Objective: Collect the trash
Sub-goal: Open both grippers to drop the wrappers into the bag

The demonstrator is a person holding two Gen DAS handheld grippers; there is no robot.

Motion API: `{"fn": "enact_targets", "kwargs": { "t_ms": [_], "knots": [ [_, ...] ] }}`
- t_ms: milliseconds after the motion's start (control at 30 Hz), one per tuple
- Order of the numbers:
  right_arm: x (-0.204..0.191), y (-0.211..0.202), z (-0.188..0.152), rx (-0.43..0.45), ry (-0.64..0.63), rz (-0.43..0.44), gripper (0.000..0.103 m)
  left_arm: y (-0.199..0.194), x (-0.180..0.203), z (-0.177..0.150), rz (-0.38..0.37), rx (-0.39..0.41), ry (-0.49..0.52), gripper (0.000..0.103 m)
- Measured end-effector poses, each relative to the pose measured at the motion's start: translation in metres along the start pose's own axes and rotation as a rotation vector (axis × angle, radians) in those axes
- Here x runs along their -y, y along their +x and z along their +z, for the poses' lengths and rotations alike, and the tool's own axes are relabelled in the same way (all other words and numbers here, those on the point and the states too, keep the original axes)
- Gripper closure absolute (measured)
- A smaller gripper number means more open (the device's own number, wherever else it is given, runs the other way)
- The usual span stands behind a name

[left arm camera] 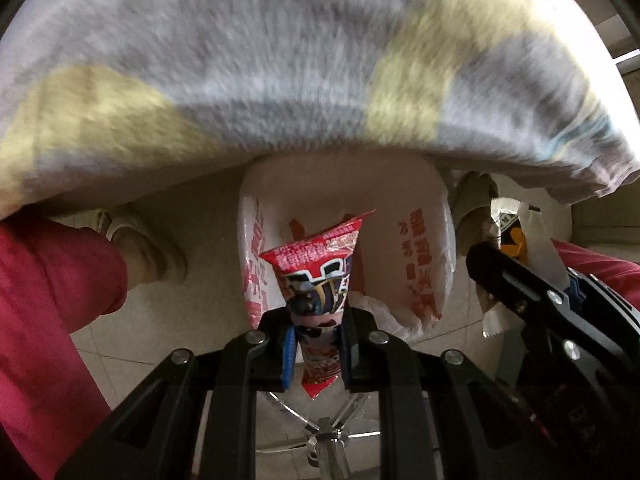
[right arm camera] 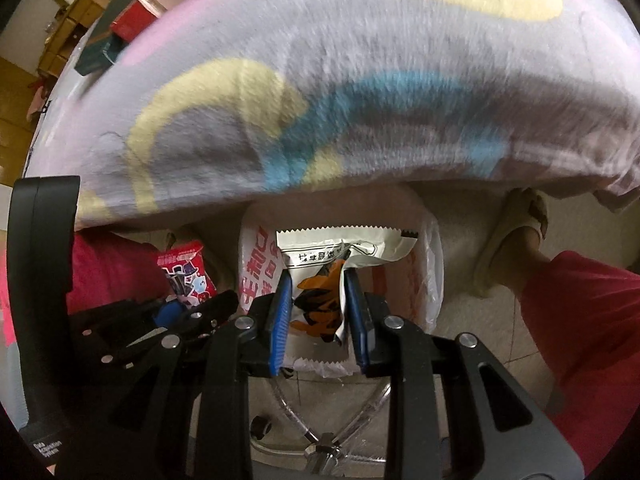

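A patterned blanket (left arm camera: 280,60), grey with yellow and blue shapes, is draped over a surface filling the upper field; its edge overhangs the floor. Below that edge a bin lined with a white bag printed in red (left arm camera: 436,264) is seen, mouth open and upward. The person's legs in red trousers (right arm camera: 580,340) and a pale slipper (right arm camera: 516,232) are noted to either side. A chrome chair base (right arm camera: 320,446) lies nearest the cameras.

The left gripper (left arm camera: 318,340) is clamped on a red snack wrapper (left arm camera: 320,276), held directly over the bag's mouth. The right gripper (right arm camera: 318,312) is closed on a white and orange wrapper (right arm camera: 320,288), also above the opening.

Judged: drop step. Both wrappers are best lowered well inside the rim before the jaws are parted, one at a time, so that neither flutters out or snags the liner.
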State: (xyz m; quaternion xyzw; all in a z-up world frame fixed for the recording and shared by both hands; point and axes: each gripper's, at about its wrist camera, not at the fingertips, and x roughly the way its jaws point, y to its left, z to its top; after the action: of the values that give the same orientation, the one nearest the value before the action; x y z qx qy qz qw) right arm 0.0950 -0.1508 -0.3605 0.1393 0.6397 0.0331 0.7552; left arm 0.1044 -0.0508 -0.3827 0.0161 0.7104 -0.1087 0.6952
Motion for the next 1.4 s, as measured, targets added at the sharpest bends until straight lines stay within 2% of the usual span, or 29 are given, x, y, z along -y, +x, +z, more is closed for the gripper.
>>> {"fn": "enact_targets", "kwargs": {
  "t_ms": [200, 467, 967, 1033, 1100, 1167, 1233, 1400],
  "knots": [
    [0.002, 0.009, 0.015, -0.035, 0.021, 0.019, 0.077, 0.008, -0.002, 0.006, -0.005, -0.034, -0.018, 0.086],
    [0.017, 0.022, 0.019, -0.054, 0.036, 0.035, 0.077, 0.015, -0.004, 0.006, -0.005, -0.044, -0.007, 0.086],
    [0.021, 0.022, 0.017, -0.048, 0.032, 0.036, 0.077, 0.016, -0.002, 0.004, -0.008, -0.048, -0.004, 0.085],
    [0.022, 0.022, 0.016, -0.051, 0.037, 0.038, 0.073, 0.018, -0.002, 0.005, -0.011, -0.06, -0.009, 0.079],
    [0.022, 0.022, 0.016, -0.053, 0.042, 0.041, 0.06, 0.02, -0.003, 0.005, -0.016, -0.072, -0.015, 0.069],
    [0.023, 0.022, 0.015, -0.053, 0.045, 0.041, 0.05, 0.02, -0.003, 0.006, -0.015, -0.07, -0.018, 0.066],
    [0.023, 0.022, 0.014, -0.049, 0.046, 0.041, 0.05, 0.019, -0.004, 0.005, -0.014, -0.069, -0.02, 0.061],
    [0.023, 0.022, 0.013, -0.056, 0.054, 0.046, 0.05, 0.019, -0.003, 0.005, -0.011, -0.071, -0.022, 0.06]
  ]
}}
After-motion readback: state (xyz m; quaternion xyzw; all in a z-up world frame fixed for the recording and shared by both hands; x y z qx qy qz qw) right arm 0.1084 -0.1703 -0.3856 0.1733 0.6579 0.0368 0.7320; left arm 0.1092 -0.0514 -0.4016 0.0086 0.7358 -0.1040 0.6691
